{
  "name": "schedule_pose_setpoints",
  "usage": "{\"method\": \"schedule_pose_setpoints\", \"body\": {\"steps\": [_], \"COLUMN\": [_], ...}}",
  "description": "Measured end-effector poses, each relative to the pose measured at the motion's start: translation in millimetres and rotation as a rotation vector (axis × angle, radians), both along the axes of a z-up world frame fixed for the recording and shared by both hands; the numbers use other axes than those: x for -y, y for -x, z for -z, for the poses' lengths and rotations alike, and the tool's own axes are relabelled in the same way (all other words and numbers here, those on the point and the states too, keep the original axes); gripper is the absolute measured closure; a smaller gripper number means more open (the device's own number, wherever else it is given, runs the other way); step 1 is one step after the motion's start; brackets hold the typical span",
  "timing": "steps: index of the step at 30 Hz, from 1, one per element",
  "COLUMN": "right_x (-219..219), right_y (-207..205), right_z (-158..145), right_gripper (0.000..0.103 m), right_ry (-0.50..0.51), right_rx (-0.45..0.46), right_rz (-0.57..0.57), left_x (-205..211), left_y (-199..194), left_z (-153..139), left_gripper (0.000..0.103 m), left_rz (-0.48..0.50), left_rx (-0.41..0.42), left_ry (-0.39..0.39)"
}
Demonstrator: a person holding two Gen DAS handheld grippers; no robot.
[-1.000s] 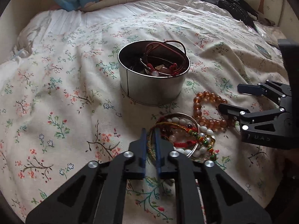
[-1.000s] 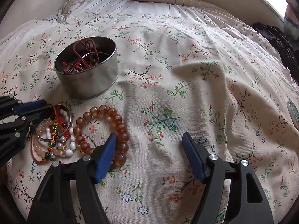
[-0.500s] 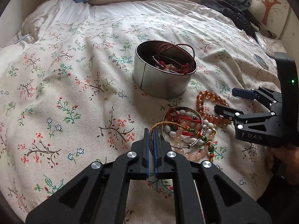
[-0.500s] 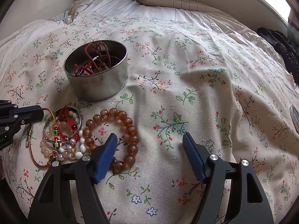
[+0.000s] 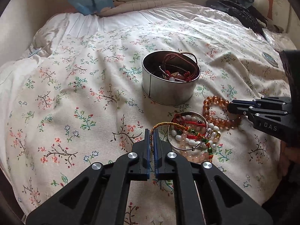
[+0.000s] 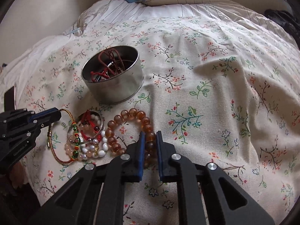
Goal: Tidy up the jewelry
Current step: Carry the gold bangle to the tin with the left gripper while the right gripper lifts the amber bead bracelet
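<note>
Tongs closing on amber bracelet

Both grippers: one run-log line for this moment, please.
left gripper shut on gold cord | right gripper closing on amber beads | tin holds cords

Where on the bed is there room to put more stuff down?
Bare floral bedspread spreads left of the tin, and there is more beyond it toward the striped sheet. It is crowded just in front of the tin, where the bracelet pile and amber bead bracelet lie.
</note>
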State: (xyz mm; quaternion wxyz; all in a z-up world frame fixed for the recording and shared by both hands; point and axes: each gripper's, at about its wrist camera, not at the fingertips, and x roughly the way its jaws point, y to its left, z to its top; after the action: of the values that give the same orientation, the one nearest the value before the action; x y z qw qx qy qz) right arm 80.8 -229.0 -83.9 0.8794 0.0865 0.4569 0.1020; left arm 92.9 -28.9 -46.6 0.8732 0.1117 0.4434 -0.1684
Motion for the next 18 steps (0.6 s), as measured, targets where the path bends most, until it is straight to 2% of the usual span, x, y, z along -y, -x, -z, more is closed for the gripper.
{"method": "schedule_pose_setpoints", "body": {"steps": [5, 9, 18], "right_x": [6, 6, 23], "right_y": [11, 19, 37], "right_z": [-8, -16, -38], "right_gripper": [0.091, 0.091, 0.091], "right_ry": [-0.087, -0.105, -0.231], "right_rx": [0.026, 0.06, 0.151], "right_rz": [0.019, 0.032, 0.066], "left_x": [-13, -18, -21], "left_y": [8, 16, 26], "left_z": [-14, -23, -39], "left_gripper": [0.1, 0.1, 0.1], "left_rz": [-0.045, -0.068, -0.081], "left_rx": [0.023, 0.046, 0.079], "left_ry": [0.091, 0.145, 0.218]}}
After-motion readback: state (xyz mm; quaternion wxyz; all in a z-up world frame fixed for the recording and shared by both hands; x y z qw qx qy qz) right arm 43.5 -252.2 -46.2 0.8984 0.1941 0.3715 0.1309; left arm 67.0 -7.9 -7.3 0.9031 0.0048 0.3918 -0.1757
